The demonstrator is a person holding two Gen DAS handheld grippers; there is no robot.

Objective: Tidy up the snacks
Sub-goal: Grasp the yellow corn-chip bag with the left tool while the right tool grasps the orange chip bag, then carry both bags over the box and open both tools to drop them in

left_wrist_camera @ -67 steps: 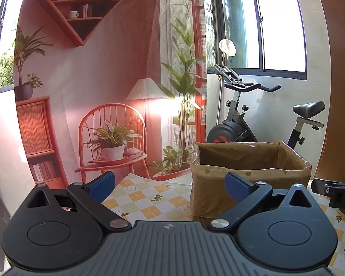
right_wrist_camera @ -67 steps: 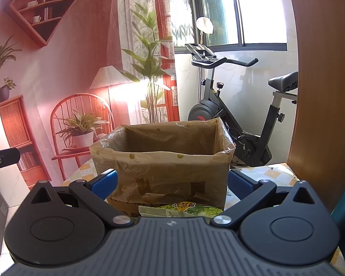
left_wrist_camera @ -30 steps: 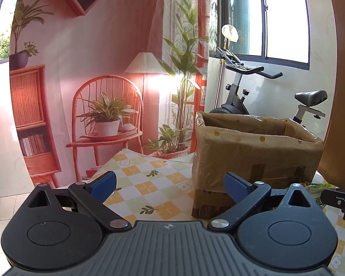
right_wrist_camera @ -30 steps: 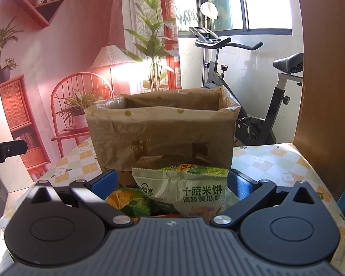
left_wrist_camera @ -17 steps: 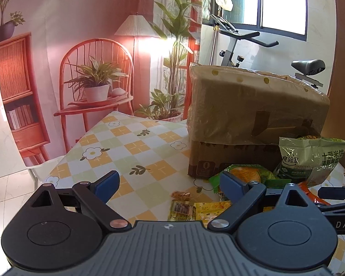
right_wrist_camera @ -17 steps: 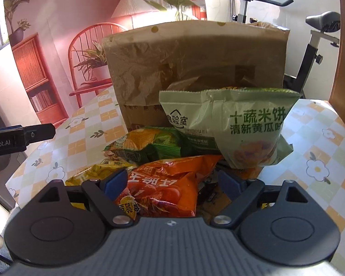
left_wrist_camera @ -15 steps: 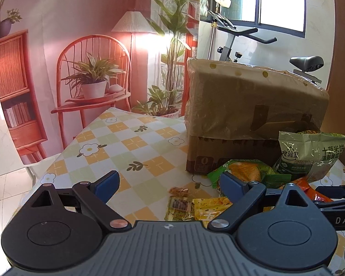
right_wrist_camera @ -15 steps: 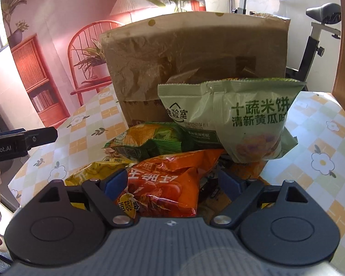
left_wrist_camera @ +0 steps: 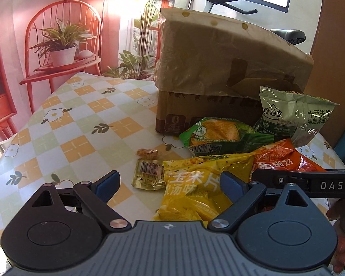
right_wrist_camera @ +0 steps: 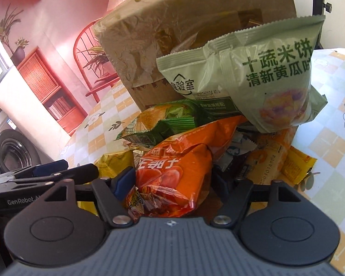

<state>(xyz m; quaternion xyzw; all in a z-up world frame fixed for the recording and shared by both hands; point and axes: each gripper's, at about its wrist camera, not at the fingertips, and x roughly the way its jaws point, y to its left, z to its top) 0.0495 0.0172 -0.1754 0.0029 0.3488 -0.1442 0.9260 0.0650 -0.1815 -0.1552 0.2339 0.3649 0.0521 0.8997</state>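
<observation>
Several snack bags lie in a loose heap on the table in front of the box; judging by that, sorting has barely started and every bag seen is outside the box. Left wrist view: left gripper spread wide, holding nothing, hovering over the near end of the yellow bag, a glossy crinkled foil pillow. A small clear candy packet sits just left of it, toward the table's middle. Green bag lies flat against the box's base; pale green bag leans upright on the box front. Orange bag is partly under the right tool's black bar. The box is cardboard, lined with a brown spotted plastic liner, thin and wrinkled. Table cover is smooth, checked orange and green with flowers. Right wrist view: right gripper is open, its jaws standing either side of the orange bag, blue pad near the bag's left side; contact unclear, no squeeze visible. Orange bag is shiny, puffed, creased. Pale green bag is matte, tall, with a crimped top seam. More small wrappers lie under the heap toward the table's right edge, too jumbled to name. All bags look light and slippery.
</observation>
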